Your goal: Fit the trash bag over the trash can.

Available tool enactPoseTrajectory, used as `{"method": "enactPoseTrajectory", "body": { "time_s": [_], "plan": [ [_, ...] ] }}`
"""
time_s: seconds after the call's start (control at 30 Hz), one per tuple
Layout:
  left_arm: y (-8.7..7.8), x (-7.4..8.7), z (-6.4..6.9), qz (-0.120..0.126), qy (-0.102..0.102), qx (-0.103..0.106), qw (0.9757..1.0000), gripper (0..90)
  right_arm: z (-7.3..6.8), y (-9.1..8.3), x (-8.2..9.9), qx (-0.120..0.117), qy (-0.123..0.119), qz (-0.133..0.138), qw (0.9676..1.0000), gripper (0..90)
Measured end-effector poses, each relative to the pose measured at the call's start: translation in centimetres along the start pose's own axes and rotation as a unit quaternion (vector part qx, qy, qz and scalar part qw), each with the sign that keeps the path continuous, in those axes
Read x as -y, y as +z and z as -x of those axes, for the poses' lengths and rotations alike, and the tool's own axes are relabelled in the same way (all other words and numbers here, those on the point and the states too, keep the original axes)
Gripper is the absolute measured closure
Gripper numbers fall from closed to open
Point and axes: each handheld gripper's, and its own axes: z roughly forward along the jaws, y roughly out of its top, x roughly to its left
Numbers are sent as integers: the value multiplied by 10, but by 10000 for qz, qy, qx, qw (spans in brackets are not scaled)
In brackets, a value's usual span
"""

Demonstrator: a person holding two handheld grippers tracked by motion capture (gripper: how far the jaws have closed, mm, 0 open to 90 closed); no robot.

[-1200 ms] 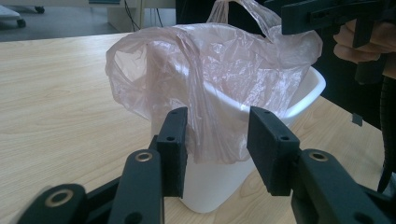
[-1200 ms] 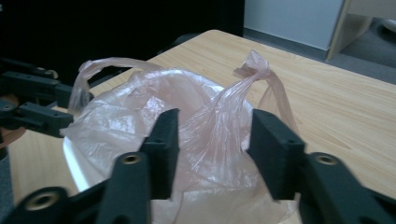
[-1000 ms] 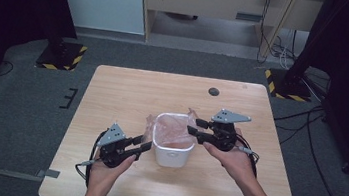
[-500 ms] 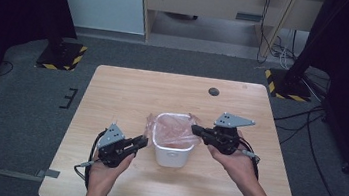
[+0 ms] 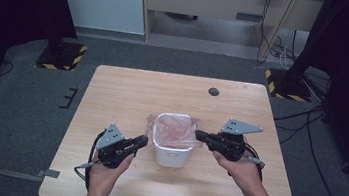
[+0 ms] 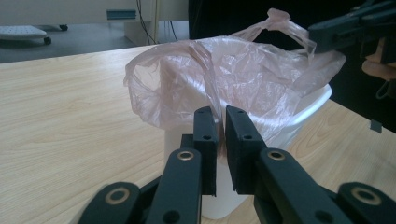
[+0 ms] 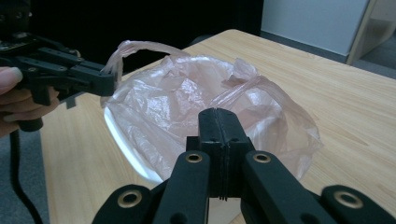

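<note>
High view, left to right. The left hand-held gripper [image 5: 143, 141], gripped by the person's left hand [image 5: 106, 167], lies low over the wooden bench [image 5: 128, 90] and points toward the white bin [image 5: 171, 154], which stands just ahead of its jaw tips. Its jaws have just been closing; in the left gripper view they stand nearly together, a narrow gap between them, pinching a fold of the pink plastic bag [image 6: 233, 79] where it hangs over the near rim of the bin. The bag lines the bin, its crumpled edges spilling above and outside the rim on both sides.

On the far side of the bin from the left hand-held gripper, the right hand-held gripper [image 5: 198, 134] reaches in from the person's right hand [image 5: 237, 167], its jaw tips at the bin's opposite rim. Its jaws have likewise just come together; in the right gripper view they are pressed shut with no gap, a twisted strand of the bag running up to the tips, where the film appears pinched.

Beyond both hand-held grippers, near the bench's far edge, sits a small dark round disc [image 5: 213, 91].
</note>
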Motion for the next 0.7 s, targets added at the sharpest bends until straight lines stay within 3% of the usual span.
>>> {"method": "enactPoseTrajectory", "body": {
  "time_s": [0.07, 0.2, 0.37, 0.43, 0.53, 0.63, 0.7],
  "plan": [
    [0, 0, 0, -2, 13, 5, 10000, 830, 1, -1, 2, -32, 92, -30, 9999, 745],
    [0, 0, 2, 12, 16, 22, 10000, 825, 2, 0, 4, -80, 164, -98, 9998, 616],
    [0, 0, 2, 13, 21, 24, 10000, 827, 0, -2, 5, -170, 14, -175, 9997, 753],
    [1, 0, 2, -1, 30, 22, 10000, 826, 0, -3, 8, -218, 49, -190, 9996, 719],
    [1, 1, 2, -7, 33, 29, 10000, 826, 1, -3, 13, -280, 49, -144, 9995, 567],
    [2, 1, 3, -23, 52, 19, 10000, 826, 0, -6, 18, -319, -76, -163, 9993, 614],
    [4, 2, 4, -48, 71, 20, 10000, 826, 0, -7, 20, -349, -133, -152, 9992, 694]
  ]
}}
